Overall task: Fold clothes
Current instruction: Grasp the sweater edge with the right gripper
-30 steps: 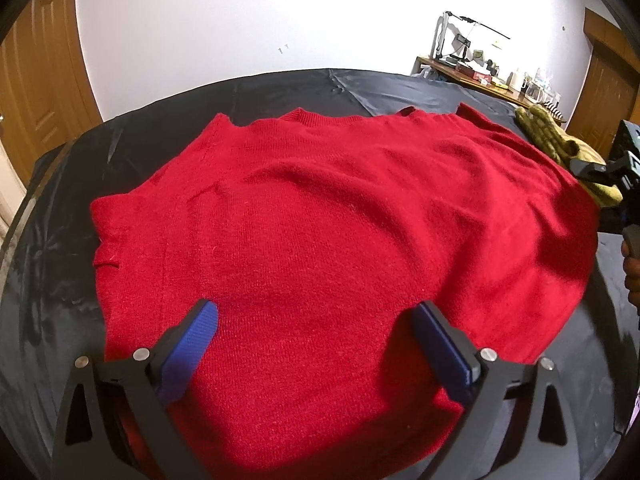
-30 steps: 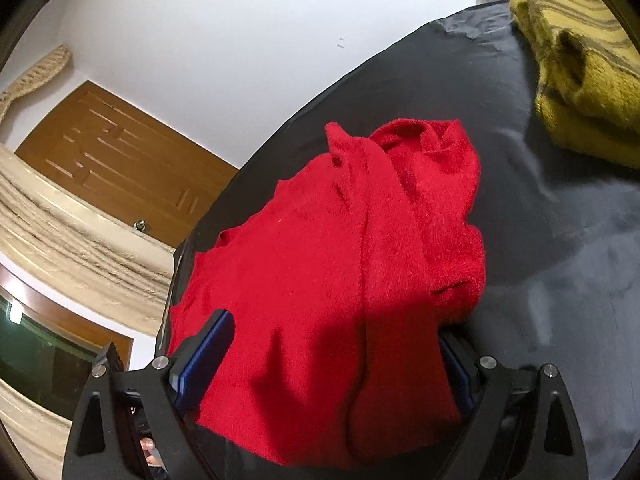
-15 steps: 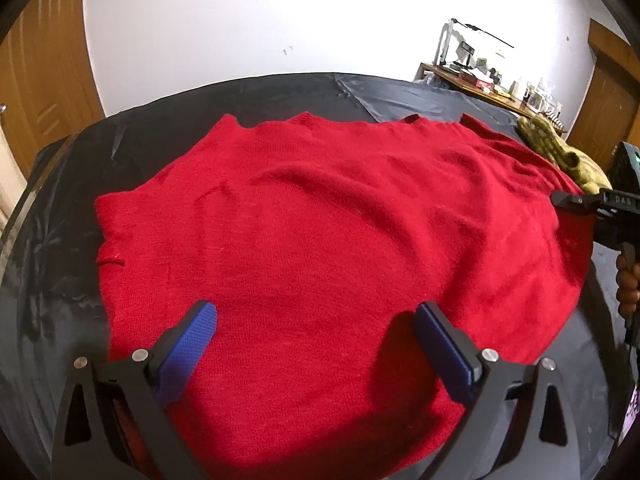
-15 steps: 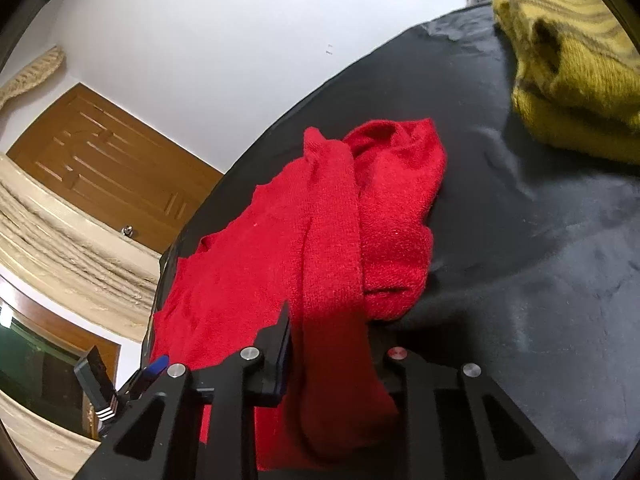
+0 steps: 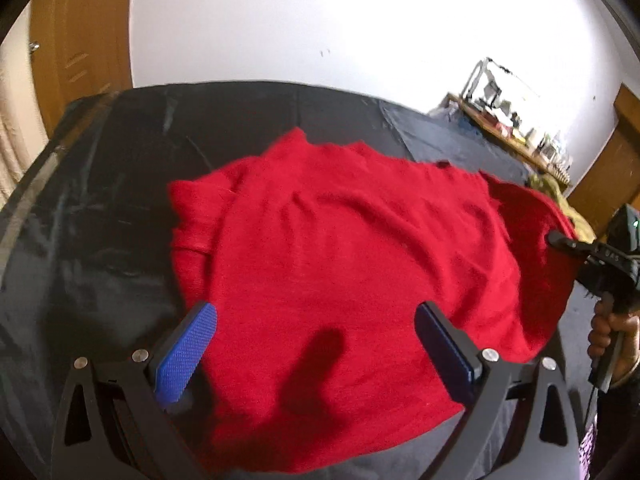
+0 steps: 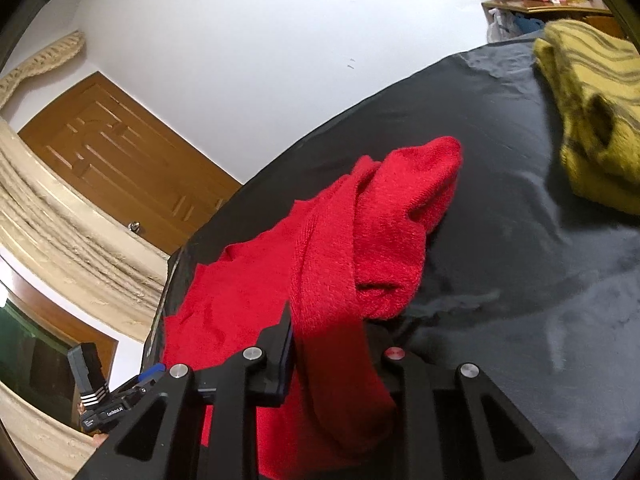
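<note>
spread over most of the black covered table [image 5: 100, 208]: red knit sweater [image 5: 340, 264], body lying flat, right-hand edge drawn up off the surface. folded yellow striped garment [image 6: 588, 120] lying well apart toward the far right corner. wooden door [image 6: 120, 160] and white wall behind.

judged soft, limp and fairly light; thick fuzzy knit, likely to sag and stretch under own weight, unlikely to slip from textured pads, not fragile. best taken at a doubled edge, a hem, cuff or shoulder seam, with both corners of one side raised together so that the fold line stayed straight; a single-layer pinch mid-panel likely to drag and bunch the cloth.

right gripper [image 6: 332, 344]: jaws just closed, from wide to a narrow gap, and were clamped on a bunched rope-like strip at the sweater's right edge, possibly a sleeve; cloth passed between the fingers and hung below them, with the rest draped forward over the table. seen from the left wrist view at the right margin, held in a person's hand [image 5: 612, 332], with red cloth pulled up toward its tip.

left gripper [image 5: 316, 344]: blue pads [image 5: 188, 348] stood wide apart above the near hem, gripped nothing; contact with the knit could not be told.
</note>
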Demonstrator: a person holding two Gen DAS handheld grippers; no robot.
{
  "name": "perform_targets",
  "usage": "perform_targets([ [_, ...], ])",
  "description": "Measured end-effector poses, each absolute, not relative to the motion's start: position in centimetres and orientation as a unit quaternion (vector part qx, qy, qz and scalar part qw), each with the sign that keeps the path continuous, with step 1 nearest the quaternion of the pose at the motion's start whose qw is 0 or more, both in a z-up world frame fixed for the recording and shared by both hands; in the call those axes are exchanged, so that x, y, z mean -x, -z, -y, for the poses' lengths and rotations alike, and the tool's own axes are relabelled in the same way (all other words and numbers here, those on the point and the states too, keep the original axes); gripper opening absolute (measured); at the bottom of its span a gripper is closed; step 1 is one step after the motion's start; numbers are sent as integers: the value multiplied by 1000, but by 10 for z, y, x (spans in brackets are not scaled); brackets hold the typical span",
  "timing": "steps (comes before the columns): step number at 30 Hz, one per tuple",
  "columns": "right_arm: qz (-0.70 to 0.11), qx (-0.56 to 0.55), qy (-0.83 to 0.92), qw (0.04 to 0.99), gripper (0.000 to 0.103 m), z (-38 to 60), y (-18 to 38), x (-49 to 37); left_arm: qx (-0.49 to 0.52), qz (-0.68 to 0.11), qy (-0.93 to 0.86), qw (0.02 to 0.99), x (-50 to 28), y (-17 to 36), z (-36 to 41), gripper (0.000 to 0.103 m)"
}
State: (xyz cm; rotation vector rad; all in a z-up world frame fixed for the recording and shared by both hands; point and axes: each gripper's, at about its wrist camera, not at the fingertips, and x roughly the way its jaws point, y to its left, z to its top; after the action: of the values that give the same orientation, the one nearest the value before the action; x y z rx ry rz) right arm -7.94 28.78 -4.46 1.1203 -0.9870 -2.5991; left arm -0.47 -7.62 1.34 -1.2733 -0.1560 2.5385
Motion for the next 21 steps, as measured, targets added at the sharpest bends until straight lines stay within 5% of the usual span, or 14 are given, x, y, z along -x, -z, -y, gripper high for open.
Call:
perform_targets([
  [14,387,-338,835,198,13,-220,-7,124,436,146,-883,93,1,-5,151,100],
  [21,251,-347,892,145,14,-158,-40,147,435,158,-879,111,-1,6,153,100],
])
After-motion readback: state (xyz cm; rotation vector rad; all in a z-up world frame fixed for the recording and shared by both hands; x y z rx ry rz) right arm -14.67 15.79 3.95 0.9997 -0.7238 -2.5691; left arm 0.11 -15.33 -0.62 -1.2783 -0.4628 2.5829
